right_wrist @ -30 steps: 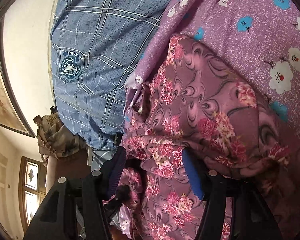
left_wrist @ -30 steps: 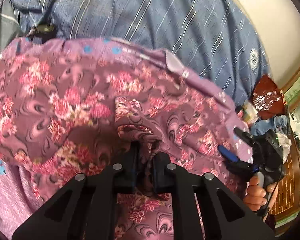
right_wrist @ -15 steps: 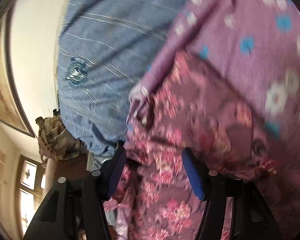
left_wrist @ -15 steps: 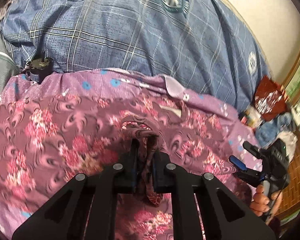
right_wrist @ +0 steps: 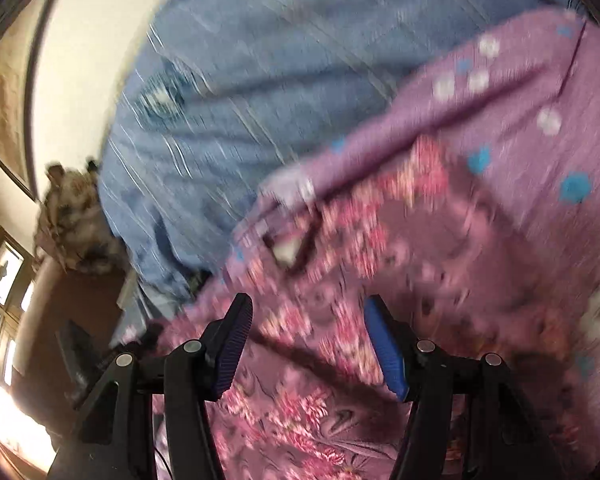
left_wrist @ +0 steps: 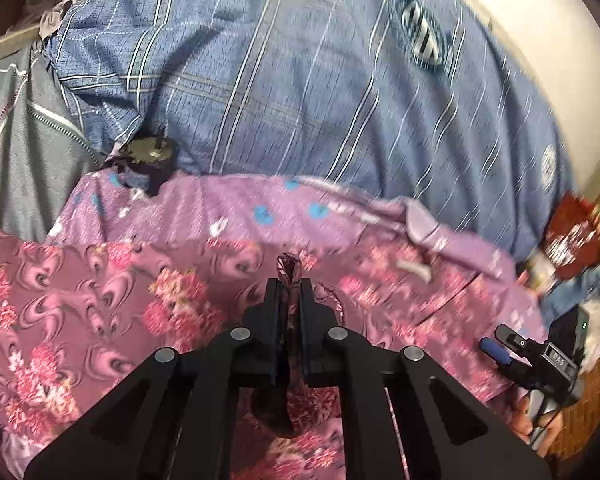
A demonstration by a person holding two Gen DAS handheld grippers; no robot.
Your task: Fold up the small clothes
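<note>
**Left wrist: pinched fold carried up the garment**

Left wrist view puts the left gripper [left_wrist: 288, 286] at lower centre, its jaws pressed together on a narrow ridge of the floral garment [left_wrist: 100, 312], a loop of cloth poking out above the tips. A second ago the same pinch sat lower on a wider spread of pink print; now the lilac cloth with blue dots [left_wrist: 260, 208] and the blue checked bedsheet [left_wrist: 300, 80] fill more of the upper frame, so the held edge has been drawn up and forward across the garment. A small dark round object [left_wrist: 150, 156] lies at the sheet's edge, left of centre. At lower right the right gripper [left_wrist: 516, 350] shows beside the garment's edge, with fingers of the person's hand just below it.

Right wrist view is heavily blurred. The right gripper [right_wrist: 308, 340] stands at bottom centre with its blue pads spread apart, floral garment [right_wrist: 300, 400] lying between and below them; I see no pad pressing on the cloth. Compared with a second ago the picture has rolled, and the lilac cloth [right_wrist: 520, 100] now sweeps across the upper right.

My reading: a fold is under way, led by the left pinch alone, while the right claw is not yet gripping and could next take the opposite edge.
</note>
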